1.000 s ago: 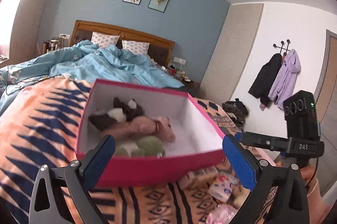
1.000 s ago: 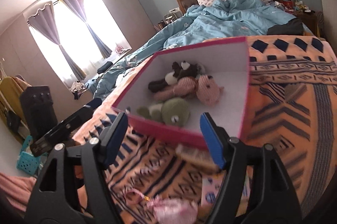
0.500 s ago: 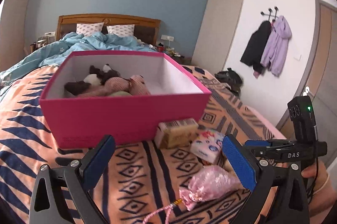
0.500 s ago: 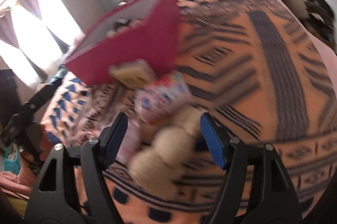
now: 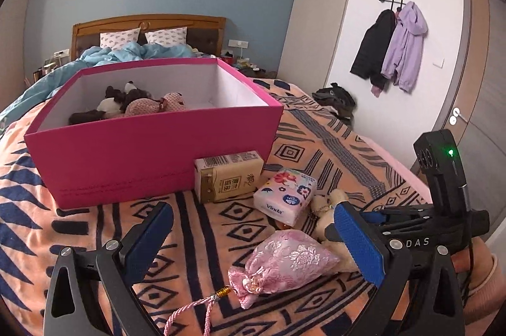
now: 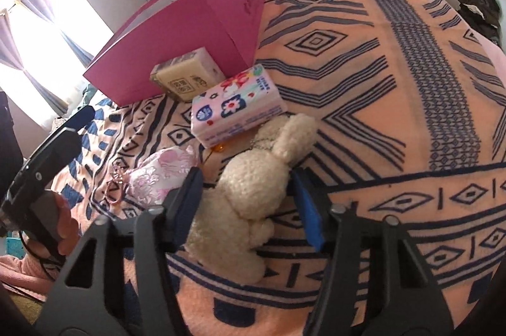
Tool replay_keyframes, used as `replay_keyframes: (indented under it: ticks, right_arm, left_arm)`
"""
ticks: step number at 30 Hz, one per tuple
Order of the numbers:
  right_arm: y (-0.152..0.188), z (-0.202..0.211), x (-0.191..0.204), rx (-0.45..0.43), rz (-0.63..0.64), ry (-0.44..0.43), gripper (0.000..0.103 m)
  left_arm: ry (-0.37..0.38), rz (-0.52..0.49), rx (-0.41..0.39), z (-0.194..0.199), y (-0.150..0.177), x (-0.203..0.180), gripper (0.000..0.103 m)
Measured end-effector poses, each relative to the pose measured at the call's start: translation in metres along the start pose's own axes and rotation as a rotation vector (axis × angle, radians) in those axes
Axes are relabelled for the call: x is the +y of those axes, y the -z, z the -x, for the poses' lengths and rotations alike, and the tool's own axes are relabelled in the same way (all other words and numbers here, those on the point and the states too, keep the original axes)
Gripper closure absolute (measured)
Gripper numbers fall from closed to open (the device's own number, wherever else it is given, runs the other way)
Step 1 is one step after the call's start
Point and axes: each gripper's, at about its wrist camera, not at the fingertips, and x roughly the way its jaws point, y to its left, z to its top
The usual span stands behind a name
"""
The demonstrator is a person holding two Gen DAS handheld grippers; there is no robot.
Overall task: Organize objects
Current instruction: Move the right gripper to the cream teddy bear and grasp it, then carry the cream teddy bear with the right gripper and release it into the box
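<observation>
Since I dropped right gripper [image 6: 245, 198] below pink box [image 6: 196, 29], jaws closing round cream plush [image 6: 253, 187], not clamped yet; left gripper [image 5: 253, 244] gaping, empty.

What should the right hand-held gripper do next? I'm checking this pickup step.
Probably finish closing. The right hand-held gripper, jaws just narrowing, straddles the cream plush toy on the blanket, though a firm pinch isn't clear yet. Once gripped, the toy can go into the pink box.

Fuzzy cream plush toy [image 6: 253, 190], matt cardboard pink box [image 5: 151, 146] (satin-ish pouch [image 5: 284, 266]).
</observation>
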Motion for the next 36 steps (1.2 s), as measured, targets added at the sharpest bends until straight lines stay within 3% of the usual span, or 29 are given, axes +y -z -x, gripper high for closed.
replay_keyframes:
  ticks: [7,25,36]
  right_arm:
    - [0.0,0.002,-0.002,-0.017,-0.001,-0.003,0.064]
    - [-0.007,0.06,0.018,-0.162,0.066,-0.046,0.065]
    - [-0.029,0.066,0.046,-0.217,0.146,-0.079,0.065]
  left_arm:
    - [-0.013,-0.013,0.017,-0.004,0.002,-0.006,0.0]
    - [0.048,-0.072,0.025,-0.002,-0.002,-0.032,0.0]
    - [0.091,-0.097,0.021,0.006,-0.011,-0.04,0.0]
